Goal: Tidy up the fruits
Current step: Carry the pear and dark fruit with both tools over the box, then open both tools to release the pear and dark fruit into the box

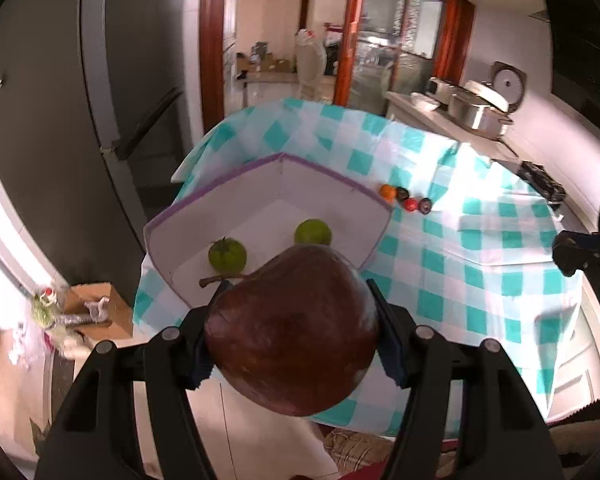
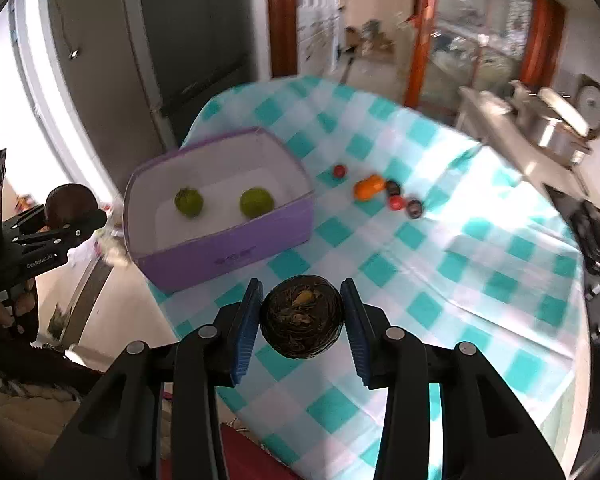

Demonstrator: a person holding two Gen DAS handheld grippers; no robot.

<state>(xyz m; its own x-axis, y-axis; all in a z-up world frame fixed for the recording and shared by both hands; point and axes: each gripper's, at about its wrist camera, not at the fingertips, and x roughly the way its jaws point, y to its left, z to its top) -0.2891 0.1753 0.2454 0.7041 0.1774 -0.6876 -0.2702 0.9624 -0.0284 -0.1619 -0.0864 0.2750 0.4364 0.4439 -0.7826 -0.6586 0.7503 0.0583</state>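
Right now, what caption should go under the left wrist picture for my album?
Left gripper holds a dark red pear over the purple box with two green fruits.

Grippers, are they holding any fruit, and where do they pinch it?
Left gripper squeezes a brown pear across its fat sides. Right gripper pinches a dark round fruit by its sides.

box [image 1: 260,196] near wall hidden by pear [image 1: 292,328], bg blurred
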